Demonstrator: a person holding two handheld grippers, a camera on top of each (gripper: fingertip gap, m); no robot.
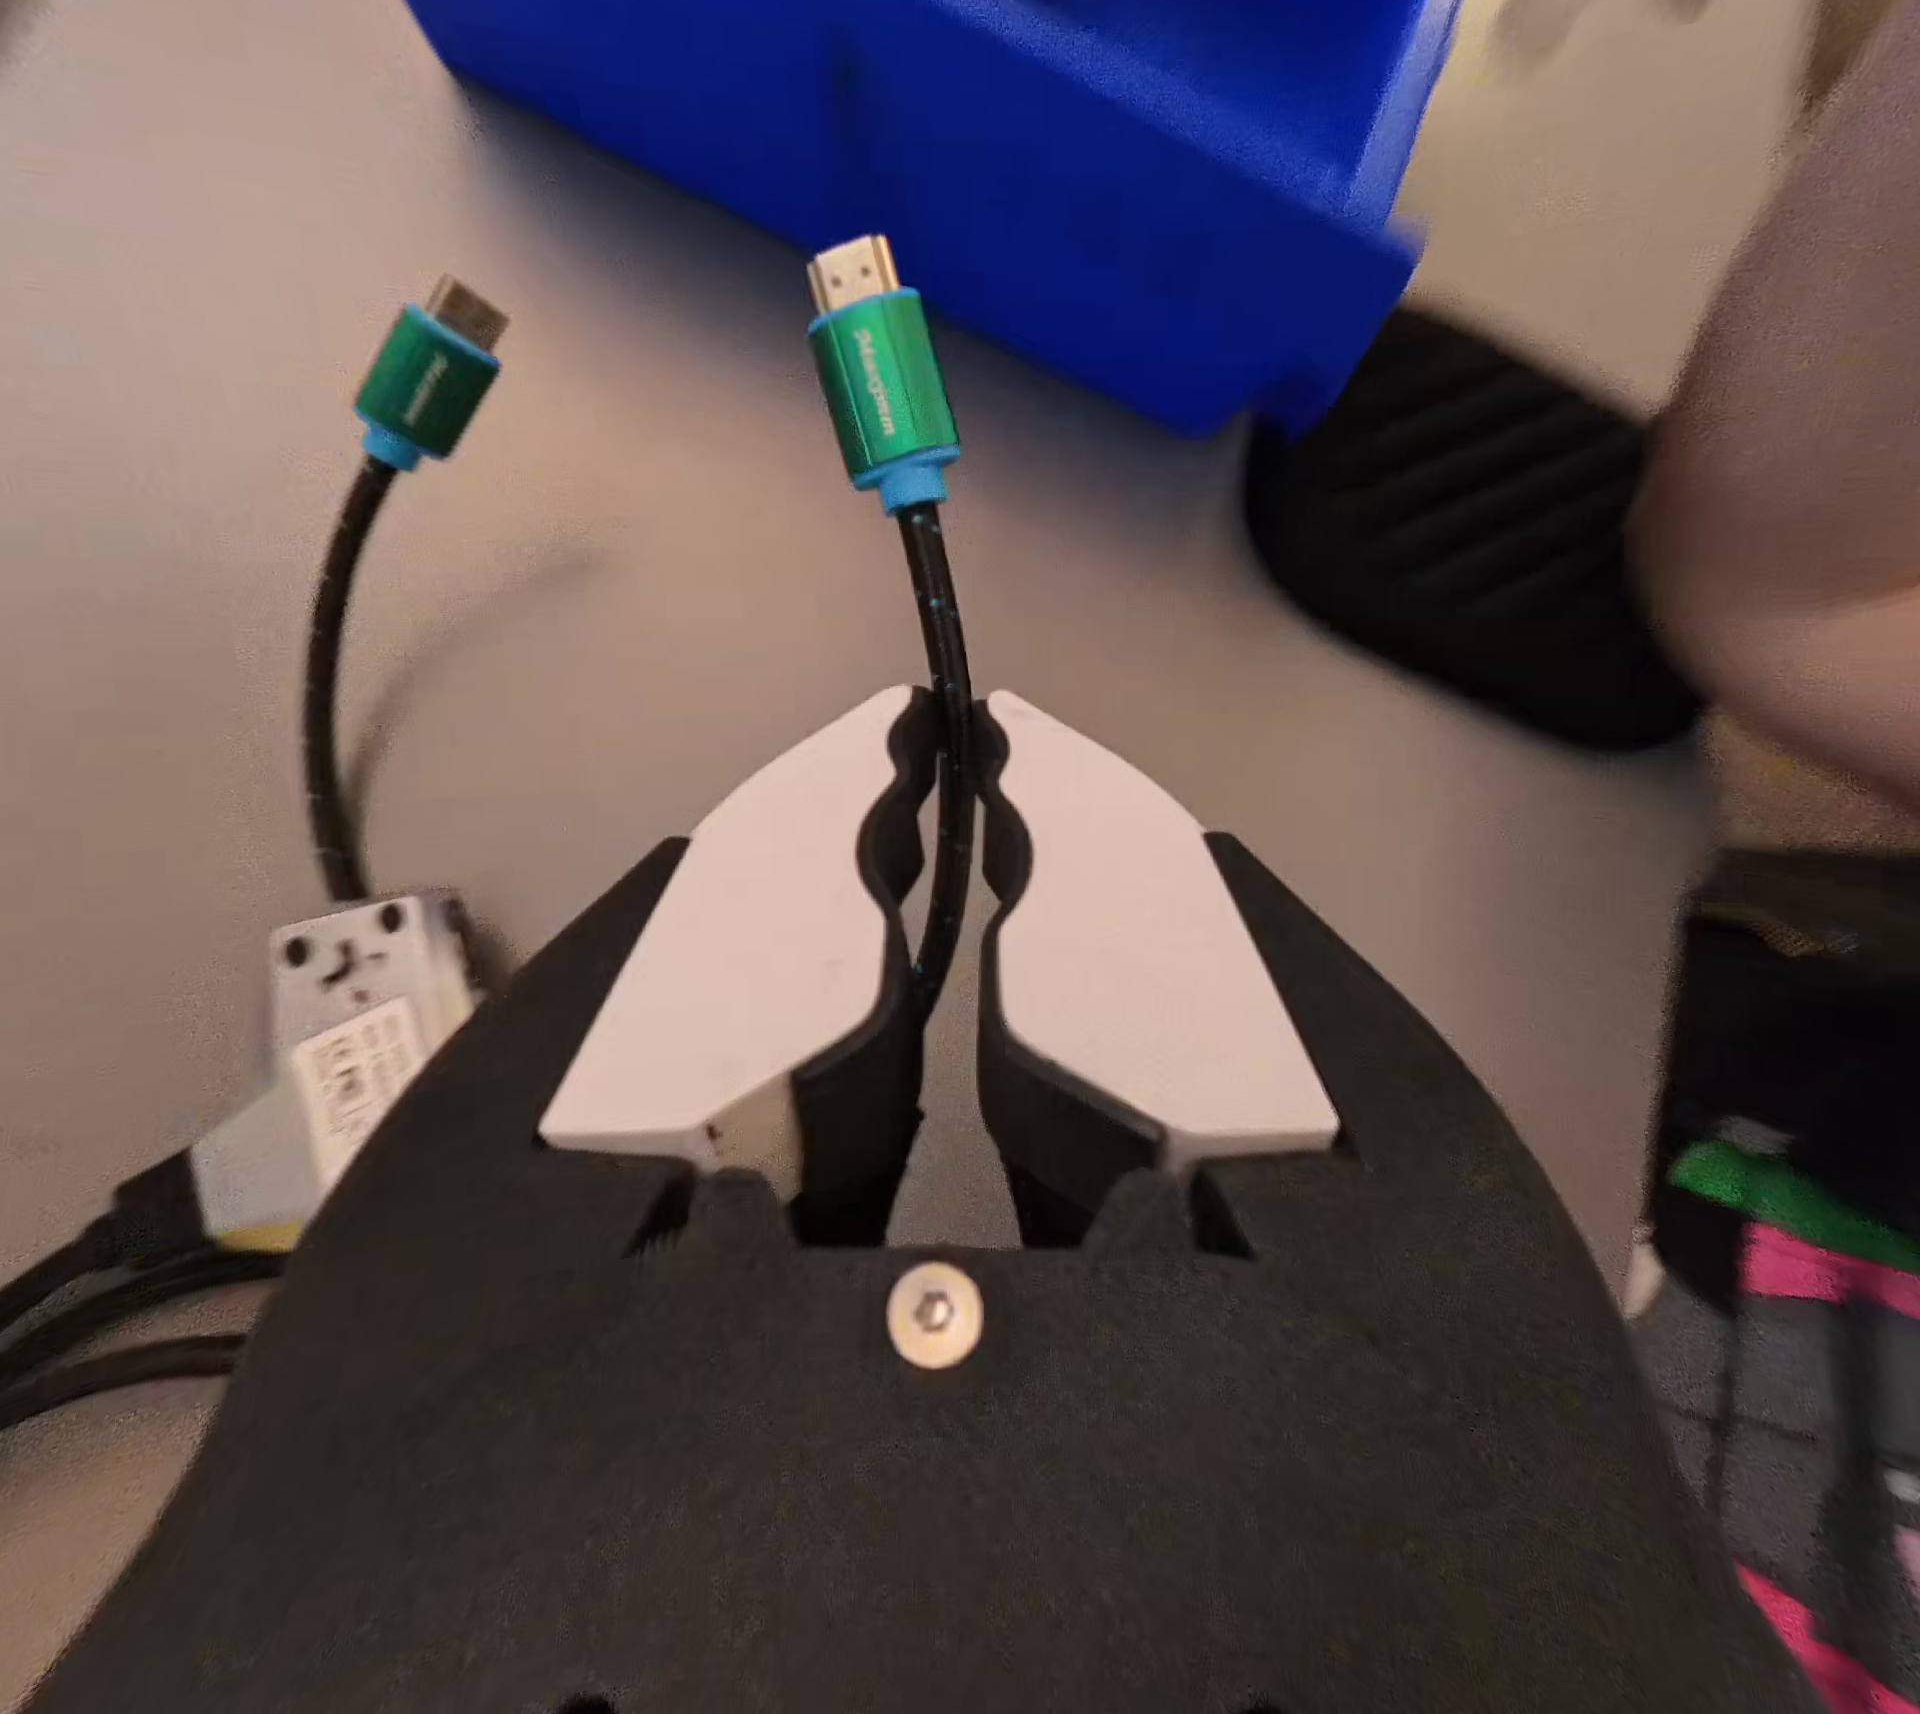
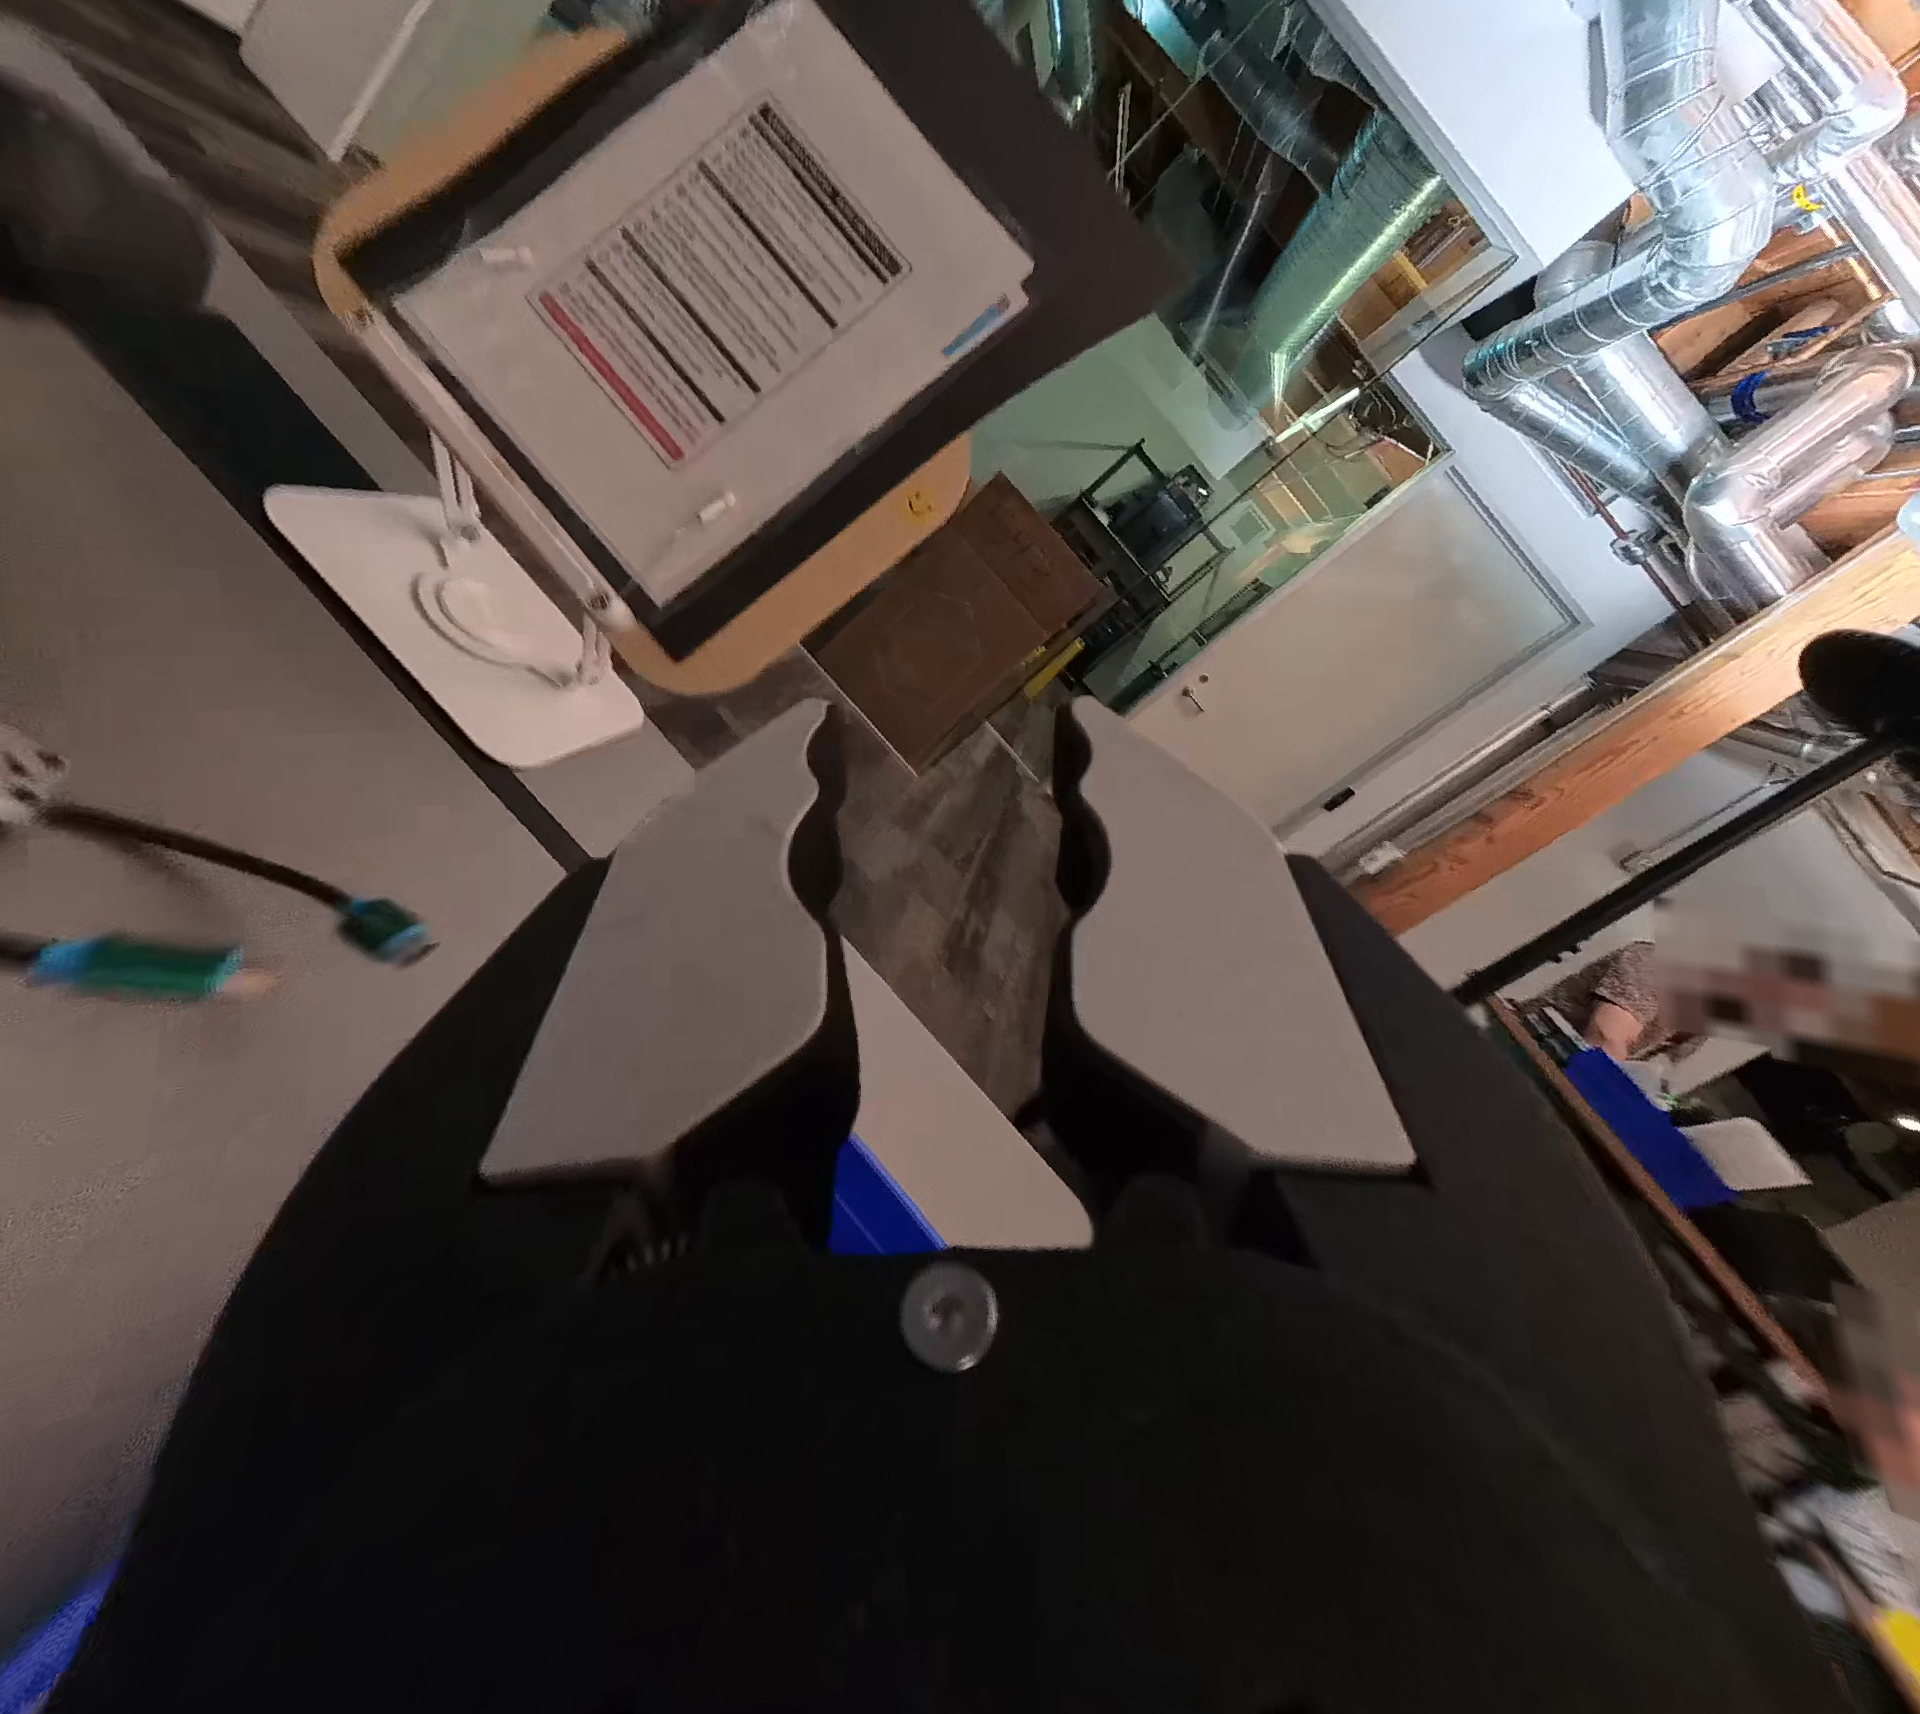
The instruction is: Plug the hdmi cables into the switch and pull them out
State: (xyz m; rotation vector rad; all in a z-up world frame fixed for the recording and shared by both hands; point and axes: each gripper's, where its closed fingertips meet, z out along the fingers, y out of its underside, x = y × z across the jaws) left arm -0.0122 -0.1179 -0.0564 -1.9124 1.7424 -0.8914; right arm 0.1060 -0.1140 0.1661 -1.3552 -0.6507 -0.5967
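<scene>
My left gripper (image 1: 951, 708) is shut on the black braided cable (image 1: 940, 625) of an HDMI lead. Its green plug (image 1: 871, 391) with a gold tip stands free above the fingertips, in the air before the blue bin. A second green HDMI plug (image 1: 426, 381) lies unplugged on the table at left; its cable runs down to the silver switch (image 1: 343, 1051) at lower left, which is partly hidden by my gripper. My right gripper (image 2: 940, 729) is open and empty, tilted up off the table. Both green plugs show blurred at its left, one (image 2: 135, 966) nearer and one (image 2: 384, 926) farther.
A blue plastic bin (image 1: 935, 54) stands on the grey table (image 1: 208, 158) behind the plugs. A black ribbed object (image 1: 1455, 521) lies right of it beside a blurred hand (image 1: 1787, 521). A sign board on a white stand (image 2: 727, 293) is at the table's far edge.
</scene>
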